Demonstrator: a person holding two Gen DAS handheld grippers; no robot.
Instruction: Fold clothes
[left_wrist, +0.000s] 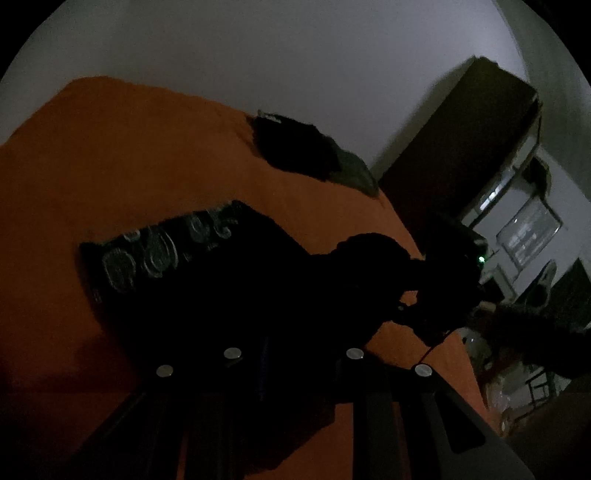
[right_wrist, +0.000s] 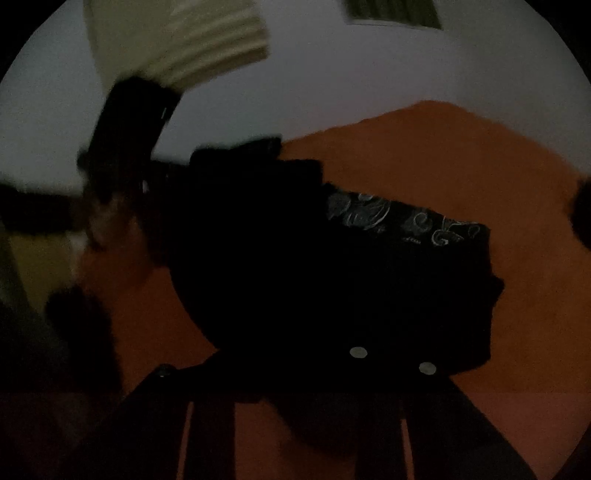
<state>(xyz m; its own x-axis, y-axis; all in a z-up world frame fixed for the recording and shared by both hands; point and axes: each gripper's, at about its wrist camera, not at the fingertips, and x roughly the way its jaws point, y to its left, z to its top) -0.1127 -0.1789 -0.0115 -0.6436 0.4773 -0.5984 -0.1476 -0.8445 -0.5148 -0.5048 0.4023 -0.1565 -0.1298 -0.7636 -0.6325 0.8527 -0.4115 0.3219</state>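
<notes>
A black garment (left_wrist: 221, 280) with a pale swirl print along one edge (left_wrist: 155, 254) lies across the orange bed sheet (left_wrist: 110, 166). Its near part bunches between the fingers of my left gripper (left_wrist: 293, 354), which looks shut on the cloth. My right gripper (left_wrist: 447, 266) shows as a dark shape with a green light at the garment's right end. In the right wrist view the same garment (right_wrist: 332, 277) fills the gap of my right gripper (right_wrist: 295, 354) and hides its left finger; it reads as shut on the cloth. The left gripper (right_wrist: 125, 129) is blurred at upper left.
The room is very dim. A second heap of dark clothes (left_wrist: 295, 147) and a greenish piece (left_wrist: 354, 173) lie at the bed's far edge. A dark cabinet (left_wrist: 461, 147) stands past the bed against the pale wall. A pale curtain (right_wrist: 184, 44) hangs at upper left.
</notes>
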